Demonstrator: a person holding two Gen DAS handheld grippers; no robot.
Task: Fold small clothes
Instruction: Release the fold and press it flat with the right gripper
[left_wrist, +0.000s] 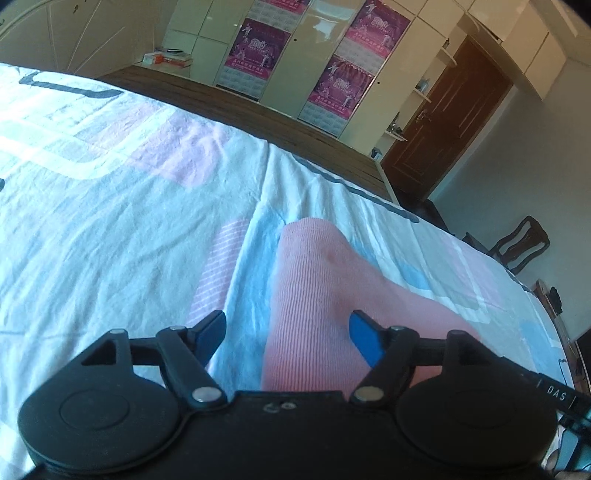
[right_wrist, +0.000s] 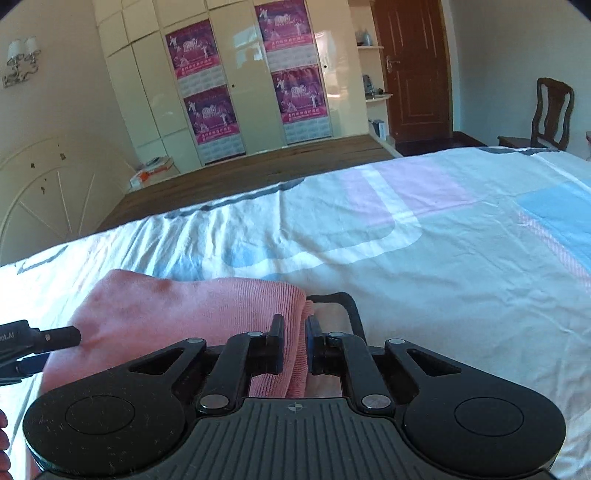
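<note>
1. Right gripper (right_wrist: 294, 347) sits nearest its camera with its fingers drawn narrow, pinching a bunched edge of the pink ribbed garment (right_wrist: 192, 314).
2. Left gripper (left_wrist: 288, 334) has its fingers spread wide and grips nothing; the pink cloth lies between and beneath them, closer to the blue right-hand pad, though I cannot tell whether it touches that pad.
3. Judging by the soft ripples and doubled layers, the garment is light, limp knit that will sag and slide, so a hold on a hem or corner looks safer than on the middle.
4. Beyond the fingers the garment runs forward across the patterned bedsheet (left_wrist: 129, 206) on the bed.
5. Farther off stand the cream wardrobe (right_wrist: 236, 74) with magenta posters, and the brown door (right_wrist: 413, 70).
</note>
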